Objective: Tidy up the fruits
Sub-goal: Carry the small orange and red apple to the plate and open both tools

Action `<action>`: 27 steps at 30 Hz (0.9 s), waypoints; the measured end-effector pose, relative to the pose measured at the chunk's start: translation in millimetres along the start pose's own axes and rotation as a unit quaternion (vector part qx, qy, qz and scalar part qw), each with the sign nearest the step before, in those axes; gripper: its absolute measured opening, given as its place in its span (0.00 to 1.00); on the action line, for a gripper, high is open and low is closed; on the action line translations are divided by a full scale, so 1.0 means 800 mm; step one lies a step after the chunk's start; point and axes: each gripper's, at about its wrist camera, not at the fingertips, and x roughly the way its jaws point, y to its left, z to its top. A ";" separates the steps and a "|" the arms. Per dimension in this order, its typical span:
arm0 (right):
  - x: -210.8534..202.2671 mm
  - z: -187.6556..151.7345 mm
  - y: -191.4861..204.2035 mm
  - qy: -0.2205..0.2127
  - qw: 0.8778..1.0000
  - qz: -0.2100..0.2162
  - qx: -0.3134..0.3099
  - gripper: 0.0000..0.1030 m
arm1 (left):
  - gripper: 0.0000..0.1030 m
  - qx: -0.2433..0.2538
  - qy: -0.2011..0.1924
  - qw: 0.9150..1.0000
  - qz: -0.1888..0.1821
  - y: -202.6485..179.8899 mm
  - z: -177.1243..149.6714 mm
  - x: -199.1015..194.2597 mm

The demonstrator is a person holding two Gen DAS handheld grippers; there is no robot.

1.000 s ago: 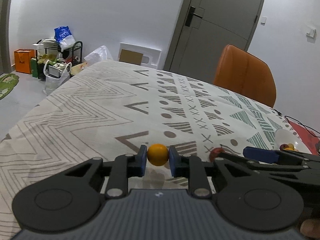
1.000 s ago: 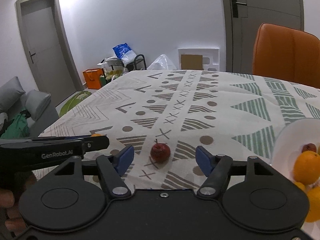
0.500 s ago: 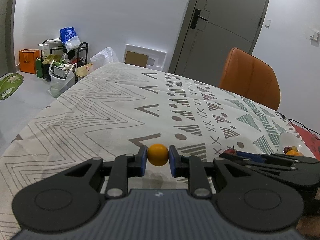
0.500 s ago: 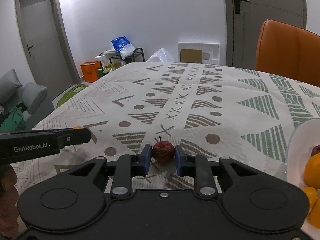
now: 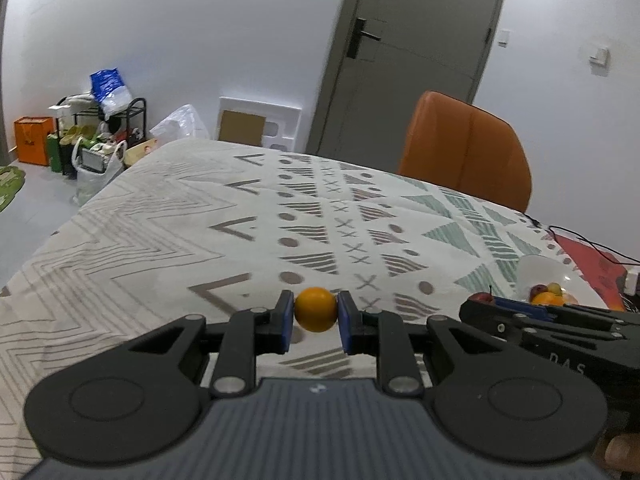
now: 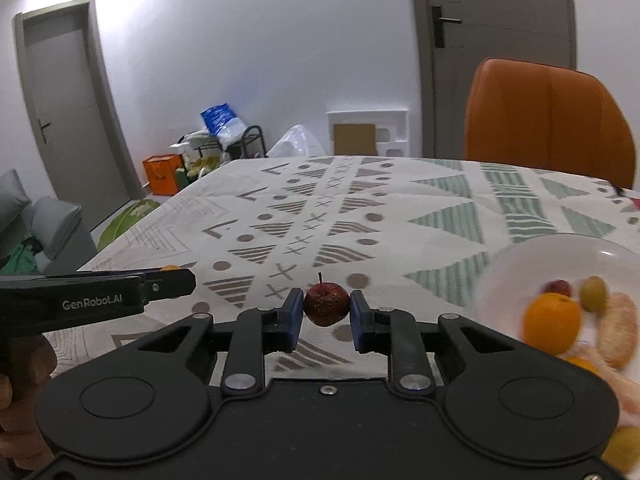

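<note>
My left gripper is shut on a small orange fruit and holds it above the patterned tablecloth. My right gripper is shut on a small dark red apple with a stem, lifted off the cloth. A white bowl at the right holds an orange, a green fruit, a red fruit and peeled citrus. The bowl also shows in the left wrist view, beyond the right gripper. The left gripper shows at the left of the right wrist view.
The table carries a patterned cloth. An orange chair stands at the far side. A red mat with a black cable lies at the right edge. A cluttered rack with bags stands on the floor by the wall.
My right gripper closed on the red apple and lifted it, moving toward the bowl. My left gripper kept the orange fruit and rose higher above the table.
</note>
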 end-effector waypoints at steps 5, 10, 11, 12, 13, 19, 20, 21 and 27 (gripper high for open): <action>-0.024 -0.006 -0.023 -0.013 1.000 -0.016 0.014 0.22 | 0.21 0.017 -0.001 1.000 -0.017 -0.031 -0.001 -0.001; -0.045 -0.014 -0.050 -0.022 0.999 -0.033 0.029 0.22 | 0.21 0.032 0.000 0.999 -0.033 -0.061 -0.004 -0.001; -0.049 -0.016 -0.055 -0.024 0.999 -0.037 0.032 0.22 | 0.21 0.035 0.001 0.999 -0.036 -0.067 -0.004 -0.001; -0.053 -0.017 -0.059 -0.025 0.998 -0.040 0.034 0.22 | 0.21 0.037 0.001 0.999 -0.038 -0.071 -0.004 -0.001; -0.056 -0.019 -0.063 -0.027 0.998 -0.043 0.036 0.22 | 0.21 0.039 0.001 0.998 -0.041 -0.076 -0.005 -0.001; -0.075 -0.028 -0.088 -0.034 0.996 -0.060 0.050 0.22 | 0.21 0.055 0.002 0.997 -0.053 -0.105 -0.010 -0.002; -0.078 -0.030 -0.093 -0.035 0.996 -0.062 0.052 0.22 | 0.21 0.057 0.002 0.997 -0.055 -0.110 -0.012 -0.003; -0.081 -0.031 -0.097 -0.036 0.996 -0.065 0.055 0.22 | 0.21 0.060 0.002 0.997 -0.056 -0.115 -0.013 -0.003; -0.097 -0.042 -0.122 -0.042 0.993 -0.080 0.071 0.22 | 0.21 0.076 0.004 0.995 -0.066 -0.142 -0.017 -0.002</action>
